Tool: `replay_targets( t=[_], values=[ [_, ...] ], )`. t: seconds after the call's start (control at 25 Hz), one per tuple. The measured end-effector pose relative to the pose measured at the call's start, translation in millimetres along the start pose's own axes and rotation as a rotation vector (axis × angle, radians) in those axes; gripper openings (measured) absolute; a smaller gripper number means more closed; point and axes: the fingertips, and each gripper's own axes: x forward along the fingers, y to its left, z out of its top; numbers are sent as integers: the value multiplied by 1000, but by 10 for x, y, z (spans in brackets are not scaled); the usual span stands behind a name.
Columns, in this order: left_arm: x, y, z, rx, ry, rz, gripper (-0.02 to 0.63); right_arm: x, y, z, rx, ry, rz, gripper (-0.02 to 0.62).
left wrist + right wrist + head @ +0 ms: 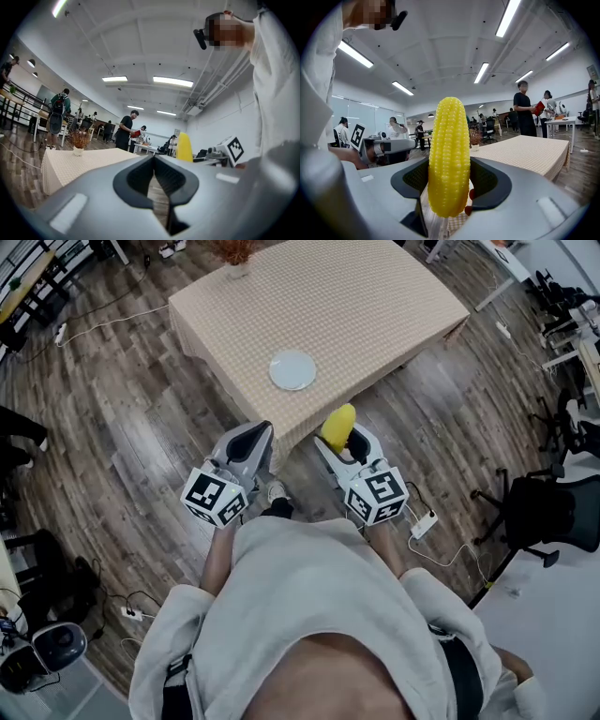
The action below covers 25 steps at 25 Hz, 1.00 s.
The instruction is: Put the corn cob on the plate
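Note:
A yellow corn cob (449,154) stands upright between the jaws of my right gripper (449,176), which is shut on it. From the head view the corn cob (338,426) and right gripper (343,442) hang over the wooden floor just short of the table's near corner. A white plate (292,369) lies on the beige checked tablecloth (375,296) near that corner, with nothing on it. My left gripper (255,433) is beside the right one, also short of the table. Its jaws (153,161) meet at the tips and hold nothing. The corn cob (183,146) also shows in the left gripper view.
A small vase of dried flowers (234,251) stands at the table's far edge. Office chairs (553,512) and a power strip with cables (424,524) are on the floor to the right. Several people (526,112) stand in the room beyond the table.

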Motion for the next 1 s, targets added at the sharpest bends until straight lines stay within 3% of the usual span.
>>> replay_targets(
  t=[0.36, 0.72, 1.0],
  values=[
    [285, 735, 182, 1, -2, -29, 8, 729, -211, 275, 2, -18, -38, 259],
    [444, 838, 147, -8, 16, -61, 8, 909, -274, 238, 18, -1, -45, 259],
    [559, 878, 168, -9, 21, -29, 8, 1040, -402, 339, 15, -6, -7, 259]
  ],
)
